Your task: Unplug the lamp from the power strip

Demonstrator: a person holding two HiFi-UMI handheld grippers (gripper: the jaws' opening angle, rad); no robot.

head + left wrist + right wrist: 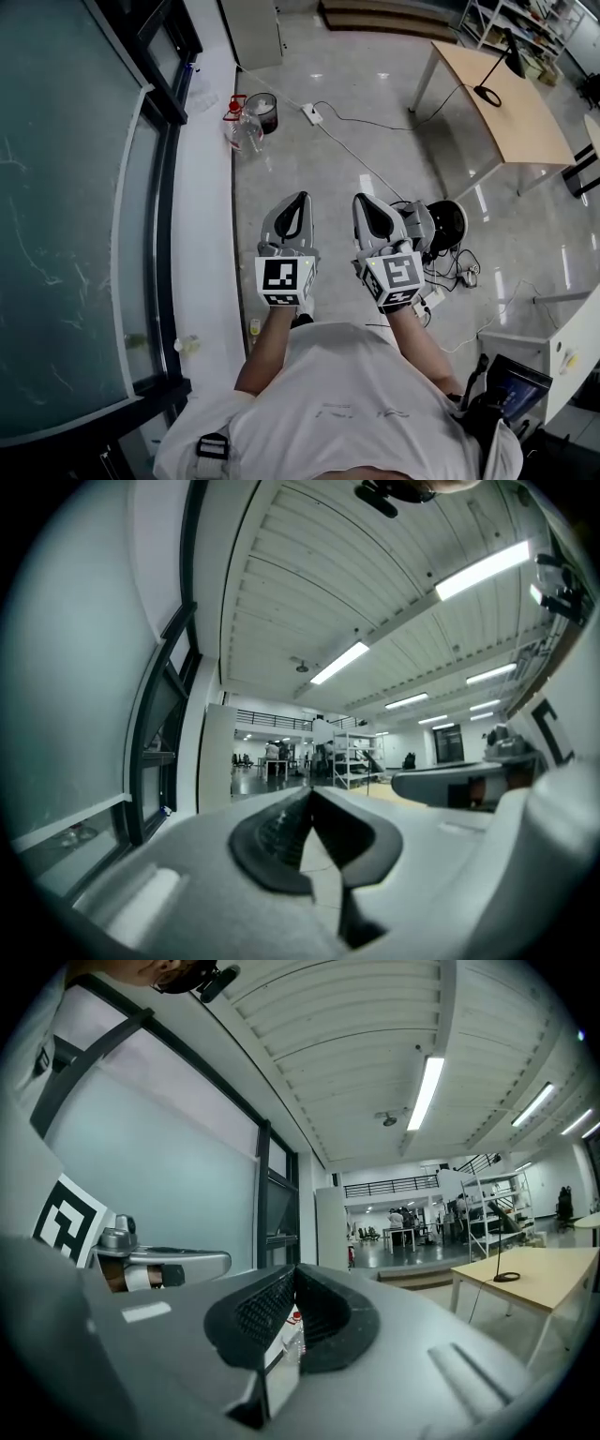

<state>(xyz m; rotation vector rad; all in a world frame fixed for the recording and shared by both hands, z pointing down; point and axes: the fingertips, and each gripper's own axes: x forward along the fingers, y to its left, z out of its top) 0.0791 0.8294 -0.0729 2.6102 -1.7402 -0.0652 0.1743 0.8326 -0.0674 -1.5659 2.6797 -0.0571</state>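
A white power strip [312, 114] lies on the grey floor far ahead, with a white cord running from it across the floor. The black desk lamp [506, 66] stands on a wooden desk [525, 122] at the upper right; its dark cable drops toward the strip. In the right gripper view the lamp [502, 1252] shows far off on that desk. My left gripper [302, 199] and right gripper [360, 200] are held level side by side in mid-air, well short of the strip. Both are shut with nothing between them; their tips meet in the left gripper view [311, 791] and the right gripper view [295, 1269].
A glass wall [75, 216] with a white sill runs along the left. Plastic bottles [239, 127] and a dark bucket [262, 111] stand by it. A round black device [450, 223] with tangled cables lies on the floor to the right, and a white table [562, 361] is at the lower right.
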